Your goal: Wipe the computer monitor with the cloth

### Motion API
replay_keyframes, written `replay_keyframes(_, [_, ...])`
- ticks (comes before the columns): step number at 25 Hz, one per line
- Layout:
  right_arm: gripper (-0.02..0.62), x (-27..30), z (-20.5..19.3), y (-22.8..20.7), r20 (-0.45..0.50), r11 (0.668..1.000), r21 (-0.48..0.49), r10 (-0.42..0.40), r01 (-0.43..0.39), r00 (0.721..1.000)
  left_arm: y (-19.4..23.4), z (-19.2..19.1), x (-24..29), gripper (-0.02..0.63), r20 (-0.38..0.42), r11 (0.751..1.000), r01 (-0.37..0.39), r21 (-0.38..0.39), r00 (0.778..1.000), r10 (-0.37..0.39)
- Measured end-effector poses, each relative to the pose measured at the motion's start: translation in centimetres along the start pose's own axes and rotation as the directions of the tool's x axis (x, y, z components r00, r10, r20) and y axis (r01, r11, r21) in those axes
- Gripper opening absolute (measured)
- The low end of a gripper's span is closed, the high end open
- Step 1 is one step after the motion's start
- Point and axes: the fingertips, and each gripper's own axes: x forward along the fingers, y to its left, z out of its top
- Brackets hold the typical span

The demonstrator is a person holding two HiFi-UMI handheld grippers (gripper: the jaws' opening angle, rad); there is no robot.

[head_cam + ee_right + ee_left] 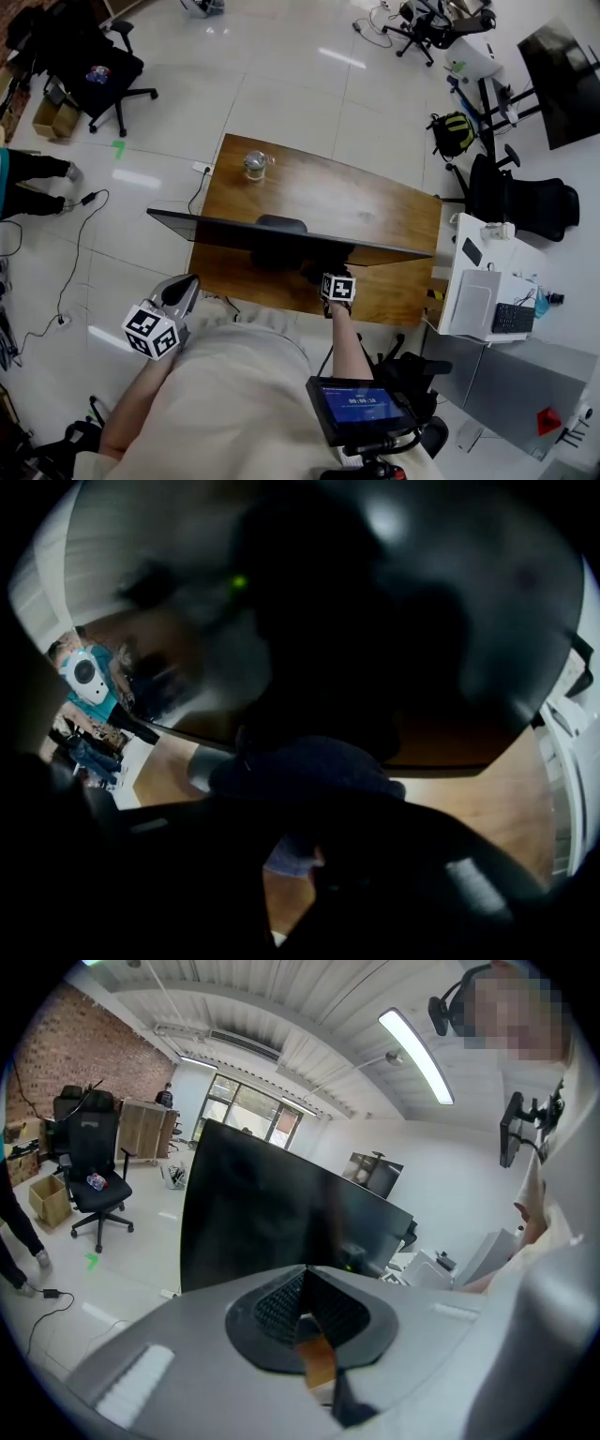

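The black computer monitor stands on the wooden desk, seen edge-on from above. My right gripper is low against the screen's front near the middle, shut on a dark blue cloth. In the right gripper view the cloth bulges out of the dark jaws, close to the glossy screen. My left gripper is held off the desk's near left corner, shut and empty. In the left gripper view its jaws meet at a point and face the dark screen.
A crumpled clear object lies at the desk's far left. A white side unit with small devices stands right of the desk. Office chairs and floor cables surround it. A person's legs show at the left edge.
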Motion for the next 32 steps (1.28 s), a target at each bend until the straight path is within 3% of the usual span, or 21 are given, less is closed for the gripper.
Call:
replay_keyframes(9, [0.084, 0.8, 0.4, 3.9, -0.029, 0.998, -0.063, 0.012, -0.014, 1.000, 1.9, 0.1, -1.0, -0.008, 0.006, 1.000, 0.011, -0.014, 1.000, -0.011])
replay_keyframes(18, [0.084, 1.9, 1.3, 9.5, -0.035, 0.986, -0.148, 0.078, -0.082, 0.996, 3.9, 0.6, -1.8, -0.008, 0.016, 1.000, 0.011, -0.023, 1.000, -0.010])
replay_keyframes(32, [0.084, 3.7, 2.2, 17.5, -0.026, 0.973, -0.187, 0.130, -0.133, 0.991, 7.9, 0.7, -3.9, -0.008, 0.018, 0.999, 0.016, -0.033, 1.000, -0.015])
